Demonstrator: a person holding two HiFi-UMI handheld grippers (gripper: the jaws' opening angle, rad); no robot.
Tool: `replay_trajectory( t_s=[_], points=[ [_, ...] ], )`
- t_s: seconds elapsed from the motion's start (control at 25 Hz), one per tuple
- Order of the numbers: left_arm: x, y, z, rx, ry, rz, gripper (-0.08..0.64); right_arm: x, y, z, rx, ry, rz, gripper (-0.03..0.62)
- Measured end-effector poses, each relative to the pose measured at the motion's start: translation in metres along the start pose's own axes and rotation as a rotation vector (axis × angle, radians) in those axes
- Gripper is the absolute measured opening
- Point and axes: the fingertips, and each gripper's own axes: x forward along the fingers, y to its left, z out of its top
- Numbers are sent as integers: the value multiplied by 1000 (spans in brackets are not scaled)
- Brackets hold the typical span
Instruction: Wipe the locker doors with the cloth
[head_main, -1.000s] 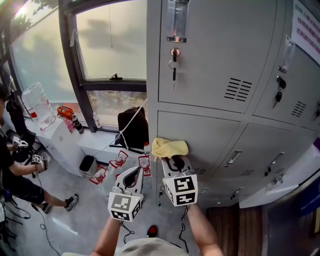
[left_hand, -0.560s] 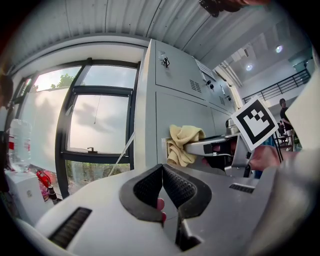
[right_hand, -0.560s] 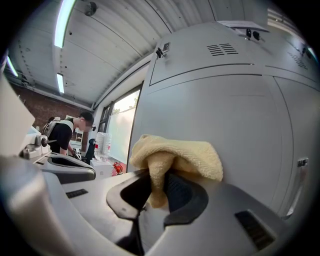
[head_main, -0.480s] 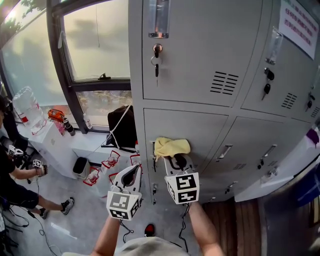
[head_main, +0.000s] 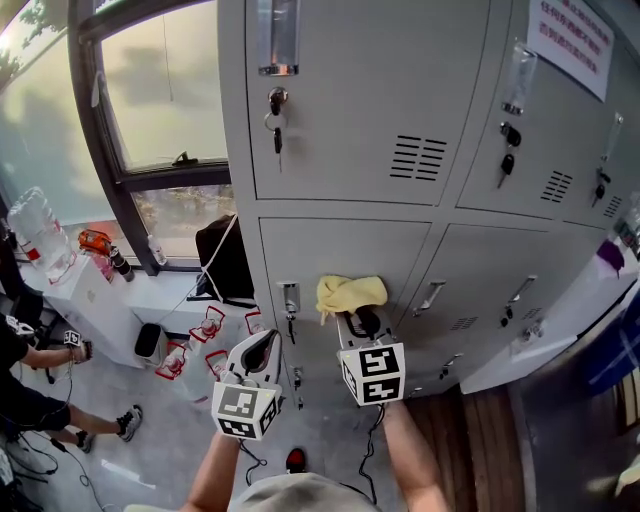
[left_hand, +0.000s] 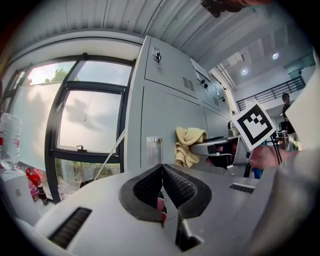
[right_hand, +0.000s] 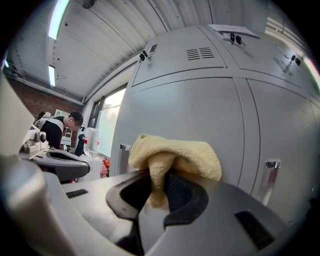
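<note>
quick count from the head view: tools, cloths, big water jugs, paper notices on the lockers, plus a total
tools: 2 (left tool, right tool)
yellow cloth: 1
water jug: 1
paper notice: 1
total: 5

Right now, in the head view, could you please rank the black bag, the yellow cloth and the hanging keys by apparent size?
1. black bag, largest.
2. yellow cloth, smaller in the picture; it sits nearer the camera than the bag, so true sizes stay unsure.
3. hanging keys, clearly smallest.
</note>
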Motion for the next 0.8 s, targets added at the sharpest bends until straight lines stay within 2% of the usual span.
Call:
replay_trajectory(
  t_s=[0.8],
  points=[
    [19, -30, -1, 14, 8, -91, 23, -34, -77, -24, 7, 53, -166, 78]
  ],
)
